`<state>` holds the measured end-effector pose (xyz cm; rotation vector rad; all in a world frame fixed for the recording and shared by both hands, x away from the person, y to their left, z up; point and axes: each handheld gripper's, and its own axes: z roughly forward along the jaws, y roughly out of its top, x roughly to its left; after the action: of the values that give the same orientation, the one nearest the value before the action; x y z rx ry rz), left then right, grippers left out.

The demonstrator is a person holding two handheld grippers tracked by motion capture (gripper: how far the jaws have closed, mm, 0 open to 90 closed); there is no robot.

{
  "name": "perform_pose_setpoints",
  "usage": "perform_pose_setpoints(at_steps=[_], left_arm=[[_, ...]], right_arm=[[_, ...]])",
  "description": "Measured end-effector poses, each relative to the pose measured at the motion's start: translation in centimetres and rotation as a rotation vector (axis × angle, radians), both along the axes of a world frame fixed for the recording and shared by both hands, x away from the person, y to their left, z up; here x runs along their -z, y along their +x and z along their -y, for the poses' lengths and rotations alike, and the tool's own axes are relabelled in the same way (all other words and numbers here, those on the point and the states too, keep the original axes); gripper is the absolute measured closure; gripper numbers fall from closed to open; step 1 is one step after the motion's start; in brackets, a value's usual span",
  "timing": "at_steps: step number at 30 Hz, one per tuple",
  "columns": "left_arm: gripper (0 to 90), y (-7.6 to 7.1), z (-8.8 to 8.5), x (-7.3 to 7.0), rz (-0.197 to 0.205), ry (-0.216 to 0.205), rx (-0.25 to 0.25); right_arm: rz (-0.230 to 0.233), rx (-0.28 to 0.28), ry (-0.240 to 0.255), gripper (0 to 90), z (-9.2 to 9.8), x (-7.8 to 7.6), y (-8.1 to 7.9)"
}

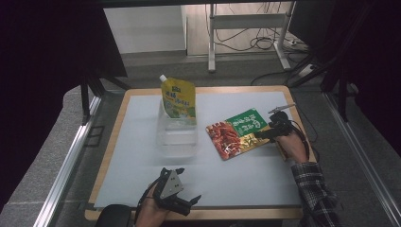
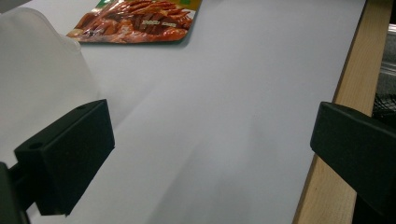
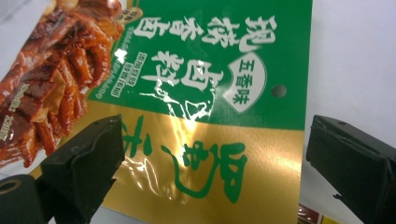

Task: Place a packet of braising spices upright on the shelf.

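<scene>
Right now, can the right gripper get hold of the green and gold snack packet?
Probably yes. The right gripper hangs at the snack packet's gold end, jaws open wide with that end lying between them. Nothing blocks it, though the packet lies flat on the white mat.

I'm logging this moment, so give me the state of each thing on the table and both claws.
Yellow spout pouch: upright in the clear container, cap on.
Clear container: upright, open top.
Green snack packet: lying flat, sealed.
Left claw: open, empty, near the table's front edge.
Right claw: open, over the packet's edge.
</scene>
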<state>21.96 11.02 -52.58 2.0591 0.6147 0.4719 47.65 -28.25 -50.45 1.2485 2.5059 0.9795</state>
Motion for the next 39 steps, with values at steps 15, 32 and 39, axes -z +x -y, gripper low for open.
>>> perform_pose_setpoints(at_steps=[15, 32, 39], left_arm=[[0.0, 0.0, 0.1, 0.0, -0.001, 0.006, 0.005], [0.0, -0.1, 0.2, 0.1, 0.003, 0.015, 0.009], [0.0, -0.1, 0.4, 0.1, 0.009, 0.031, 0.014]], right_arm=[[-0.053, -0.041, 0.054, 5.4, -0.7, 0.1, -0.1], [-0.099, 0.047, 0.059, 20.9, -1.9, 0.0, -0.1], [-0.066, 0.051, 0.018, 55.3, -2.1, -0.4, -0.4]])
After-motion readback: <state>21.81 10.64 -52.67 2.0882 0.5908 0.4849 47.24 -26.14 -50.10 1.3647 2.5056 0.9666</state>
